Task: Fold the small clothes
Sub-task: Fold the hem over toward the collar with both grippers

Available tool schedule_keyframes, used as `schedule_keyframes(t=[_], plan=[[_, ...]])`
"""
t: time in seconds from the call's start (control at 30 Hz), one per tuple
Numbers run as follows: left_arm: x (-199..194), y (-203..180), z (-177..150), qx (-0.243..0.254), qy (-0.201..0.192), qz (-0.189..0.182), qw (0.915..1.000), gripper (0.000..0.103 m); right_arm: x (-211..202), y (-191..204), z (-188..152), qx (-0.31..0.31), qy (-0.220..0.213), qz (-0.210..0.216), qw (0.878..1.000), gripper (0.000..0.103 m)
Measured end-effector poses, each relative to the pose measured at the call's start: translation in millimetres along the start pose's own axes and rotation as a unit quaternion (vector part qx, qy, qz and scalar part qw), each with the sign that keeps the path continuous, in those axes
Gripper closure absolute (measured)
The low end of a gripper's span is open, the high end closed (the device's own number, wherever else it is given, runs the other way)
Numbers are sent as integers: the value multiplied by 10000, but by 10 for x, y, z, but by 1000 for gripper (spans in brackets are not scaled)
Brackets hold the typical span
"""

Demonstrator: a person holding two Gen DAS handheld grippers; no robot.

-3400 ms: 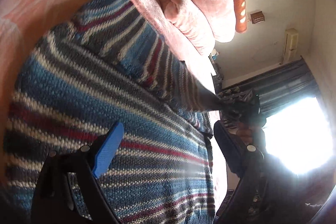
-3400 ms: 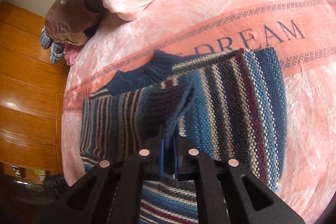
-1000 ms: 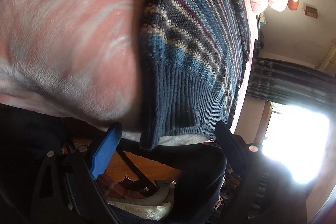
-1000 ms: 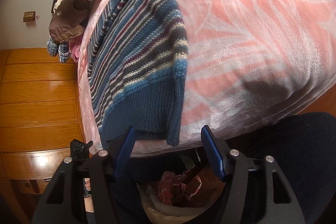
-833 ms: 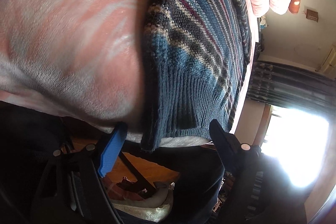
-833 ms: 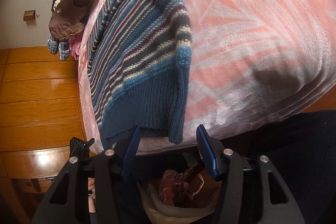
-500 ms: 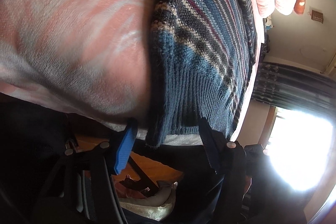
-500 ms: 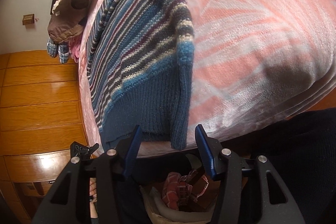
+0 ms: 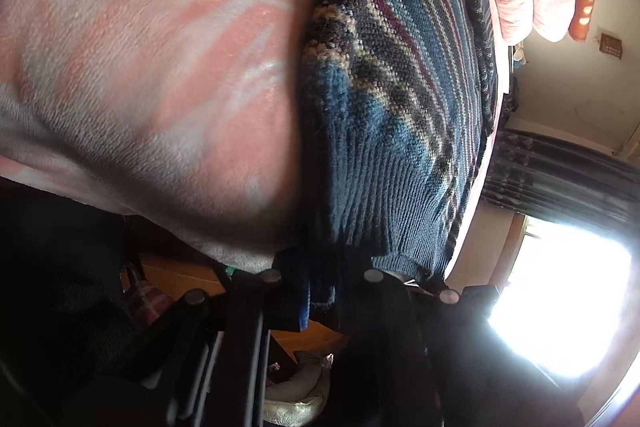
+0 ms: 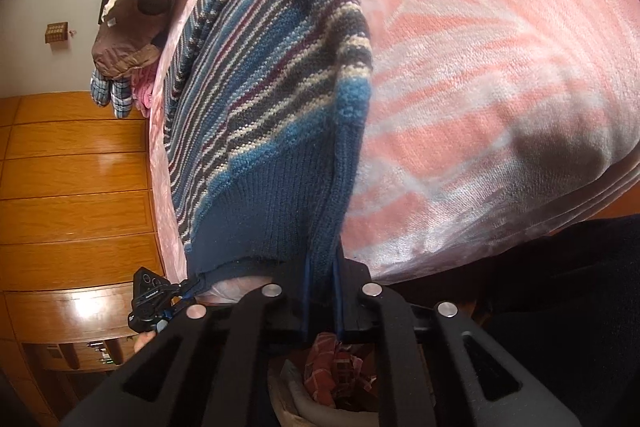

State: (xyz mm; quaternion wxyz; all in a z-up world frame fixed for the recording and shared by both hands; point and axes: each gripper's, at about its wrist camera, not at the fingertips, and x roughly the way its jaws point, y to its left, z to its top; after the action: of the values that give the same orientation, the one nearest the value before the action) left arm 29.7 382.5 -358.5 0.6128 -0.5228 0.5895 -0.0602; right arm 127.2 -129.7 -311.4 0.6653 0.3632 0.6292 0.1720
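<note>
Sweater (image 9: pixel 384 115) hem inside both claws

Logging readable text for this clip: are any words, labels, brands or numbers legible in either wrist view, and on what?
Nothing reads clearly in either view.
On the left hand-held gripper: small pale print on its black body, too small to read.
On the wall plaque: blurred, no lettering can be made out.
On the striped sweater and the pink blanket: no lettering in view.

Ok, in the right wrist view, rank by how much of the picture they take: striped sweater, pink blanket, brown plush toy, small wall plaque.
1. Blanket, though fisheye nearness inflates it.
2. Sweater.
3. Plush toy.
4. Plaque, far off, so true size is unsure.
</note>
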Motion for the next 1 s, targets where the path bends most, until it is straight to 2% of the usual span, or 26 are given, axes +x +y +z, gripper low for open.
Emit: schedule_keyframes(t=[0.3, 0.5, 0.8, 1.0], plan=[[-470, -327, -190, 488, -474, -681, 9954, 97, -379, 216, 8, -249, -229, 505, 9982, 96], [-738, -672, -111, 728, -667, -1015, 9899, 97, -618, 520, 201, -492, -429, 796, 9947, 96], [-820, -1156, 444, 781, -778, -1027, 9886, 97, -620, 929, 912, -731, -537, 719, 9933, 96], [-574, -1355, 1100, 544, -702, -784, 9930, 97, -302, 1037, 1577, -583, -422, 517, 9961, 96]])
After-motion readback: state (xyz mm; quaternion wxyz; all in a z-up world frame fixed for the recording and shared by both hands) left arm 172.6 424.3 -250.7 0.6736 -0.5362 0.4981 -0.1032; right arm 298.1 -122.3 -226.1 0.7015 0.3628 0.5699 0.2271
